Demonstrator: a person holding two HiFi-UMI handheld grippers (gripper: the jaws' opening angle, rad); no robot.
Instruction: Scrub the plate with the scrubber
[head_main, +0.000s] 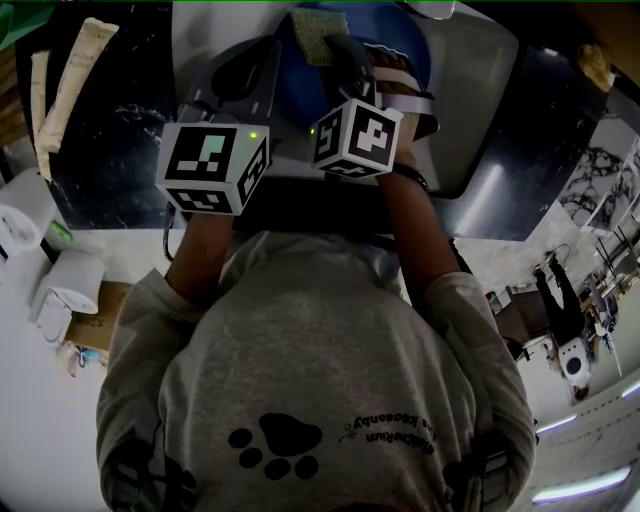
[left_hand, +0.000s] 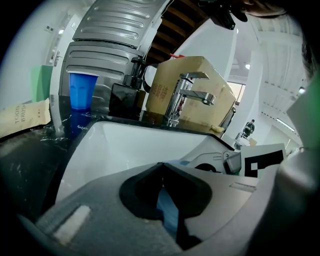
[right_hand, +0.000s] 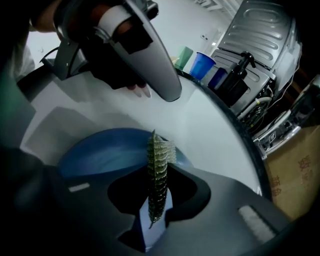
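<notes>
Closest to the head camera is the person's soft grey sweatshirt (head_main: 300, 340) with dark paw prints, and both forearms reach forward from it to the boxy marker cubes (head_main: 212, 165), each faced in black-and-white squares. Beyond the cubes, the left tool (left_hand: 161, 172) has its smooth grey jaws pressed together on the thin rim of the blue plate (left_hand: 167, 212), which shows as a narrow glossy sliver in the dark notch between them. The right tool (right_hand: 159, 172) is clamped on the scrubber (right_hand: 156, 150), a thin, coarse, green-and-yellow pad that appears edge-on in that tool's view, with a fibrous, ragged outline standing up out of the jaws. The plate is round and shallow with a smooth face, and it sits over the basin of the white sink (head_main: 480, 100), with the scrubber at its far part; whether pad and plate touch cannot be told. The sink has glossy, rounded walls and is set into a dark, speckled worktop (head_main: 120, 120). At the basin's back edge stands an angular chrome faucet (left_hand: 187, 95) with a flat lever. To its left are a dark pump bottle (left_hand: 132, 85) and a ribbed blue plastic cup (left_hand: 80, 90), and behind it is a tan cardboard box (left_hand: 200, 75).
</notes>
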